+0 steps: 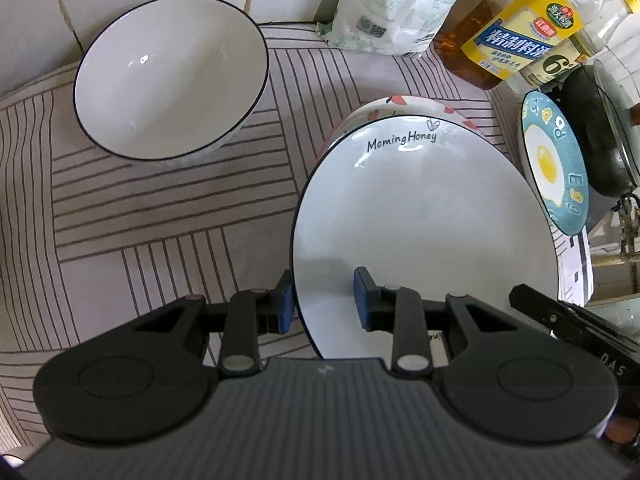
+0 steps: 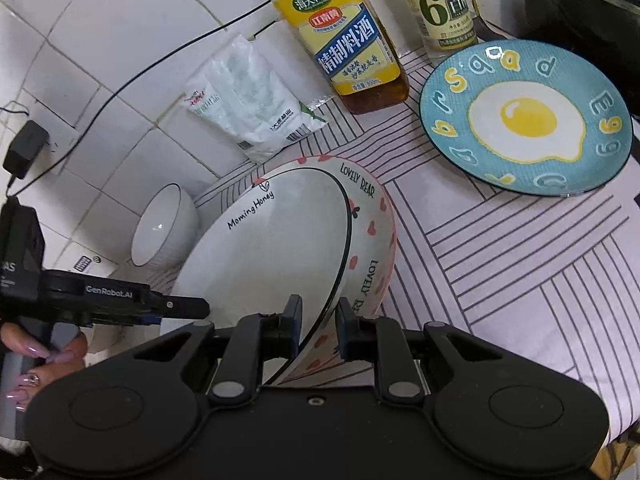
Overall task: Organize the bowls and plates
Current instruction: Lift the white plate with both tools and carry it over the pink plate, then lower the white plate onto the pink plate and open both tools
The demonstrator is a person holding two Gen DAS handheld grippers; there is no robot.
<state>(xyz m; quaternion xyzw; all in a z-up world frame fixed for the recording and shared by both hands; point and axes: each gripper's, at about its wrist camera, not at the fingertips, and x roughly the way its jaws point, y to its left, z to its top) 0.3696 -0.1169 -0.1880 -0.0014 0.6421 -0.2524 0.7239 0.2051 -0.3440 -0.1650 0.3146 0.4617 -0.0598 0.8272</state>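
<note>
A white plate (image 1: 420, 216) lettered "Morning Honey" lies tilted in a heart-patterned bowl (image 2: 372, 236) on the striped mat. My left gripper (image 1: 324, 304) straddles the plate's left rim: one blue pad is under the edge, the other on the inner face, shut on it. In the right wrist view my right gripper (image 2: 320, 324) is shut on the near rims of the plate (image 2: 272, 248) and the bowl together. The left gripper (image 2: 188, 308) reaches in from the left there. A white bowl with a black rim (image 1: 168, 80) stands apart at the back left.
A blue fried-egg plate (image 2: 524, 116) lies at the right on the mat (image 1: 160, 220). Two bottles (image 2: 352, 40) and a white bag (image 2: 248, 100) line the tiled wall. A dark pan (image 1: 600, 136) sits at the far right. A charger (image 2: 24, 148) hangs on the wall. A person's hand (image 2: 40, 356) holds the left gripper.
</note>
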